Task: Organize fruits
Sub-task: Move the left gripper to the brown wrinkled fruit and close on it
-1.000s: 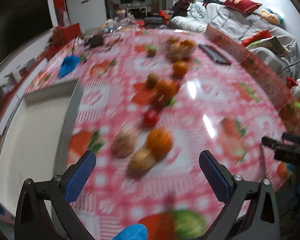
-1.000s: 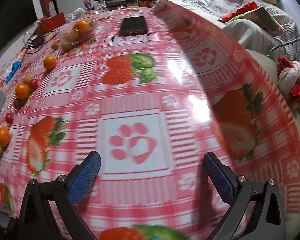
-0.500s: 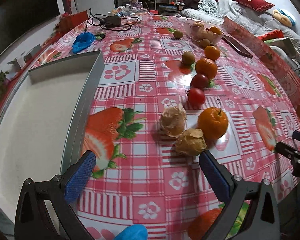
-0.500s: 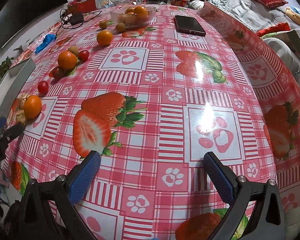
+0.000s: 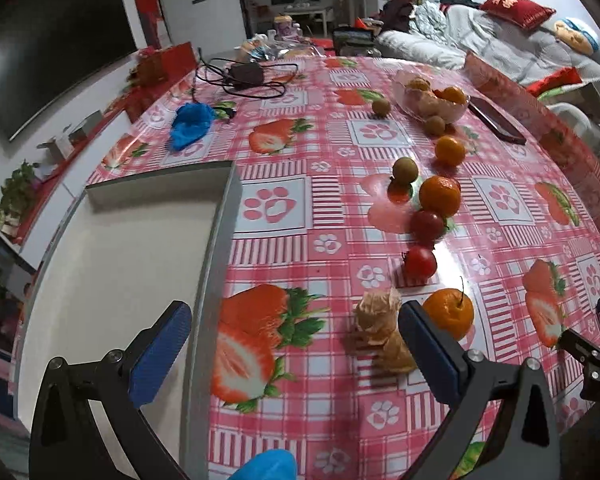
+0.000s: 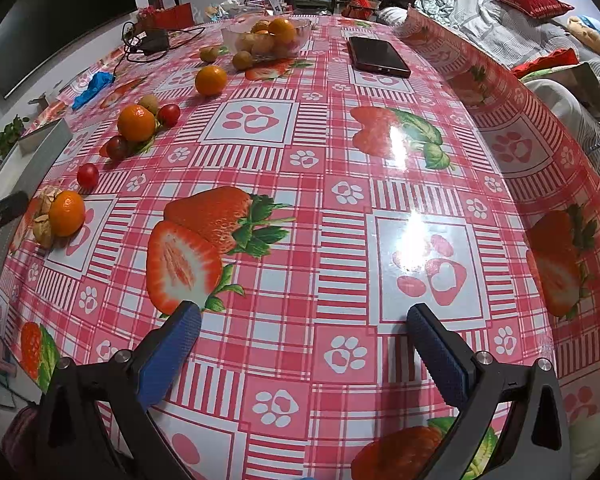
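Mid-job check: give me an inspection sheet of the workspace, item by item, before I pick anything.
Surface: table under a glossy red checked cloth with strawberry and paw prints.
Job's things: grey tray at left, inside white and bare; nearest orange beside two papery husked fruits; cherry tomato; more oranges, tomatoes and brown fruits in a line toward a clear bowl of fruit.
Clutter: phone; blue glove.
Grippers: left tongs open, right tongs open, both holding nothing.
Cables: black adapter and cord at far edge.
Surroundings: dark TV, sofa with cushions.
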Demonstrator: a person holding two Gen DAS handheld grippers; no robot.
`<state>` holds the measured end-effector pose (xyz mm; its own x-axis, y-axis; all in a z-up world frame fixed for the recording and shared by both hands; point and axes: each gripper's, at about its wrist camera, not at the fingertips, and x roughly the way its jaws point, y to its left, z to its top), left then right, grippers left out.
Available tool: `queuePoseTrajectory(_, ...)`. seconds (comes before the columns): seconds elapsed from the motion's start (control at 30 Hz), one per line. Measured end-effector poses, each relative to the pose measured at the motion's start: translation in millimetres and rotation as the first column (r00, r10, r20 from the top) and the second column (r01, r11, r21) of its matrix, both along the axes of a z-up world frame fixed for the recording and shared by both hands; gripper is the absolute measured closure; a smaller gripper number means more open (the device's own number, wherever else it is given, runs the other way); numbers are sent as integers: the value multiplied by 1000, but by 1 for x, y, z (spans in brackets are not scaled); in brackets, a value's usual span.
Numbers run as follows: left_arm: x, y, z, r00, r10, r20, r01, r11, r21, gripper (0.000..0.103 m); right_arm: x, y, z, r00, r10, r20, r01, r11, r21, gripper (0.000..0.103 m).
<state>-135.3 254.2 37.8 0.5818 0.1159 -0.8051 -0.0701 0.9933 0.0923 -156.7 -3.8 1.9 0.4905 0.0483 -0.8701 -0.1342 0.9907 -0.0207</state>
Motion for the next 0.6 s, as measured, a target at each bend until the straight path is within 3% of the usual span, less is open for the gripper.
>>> queuePoseTrajectory(0.2,7,-25,-11,999,-41,-23,43,996,74,0,0,0,0,1000,0,1,0,1000,3,0)
queuePoseTrajectory(0.4,17,-16,-22,997,-9,-76,7,1000,-18,0,-1,0,0,1000,1,4,-1,1000,4,0)
queuePoseTrajectory(0.6,18,-29,-28,997,-26,-71,27,1000,9,0,-1,1,1,1000,-3,15,3,1000,10,0)
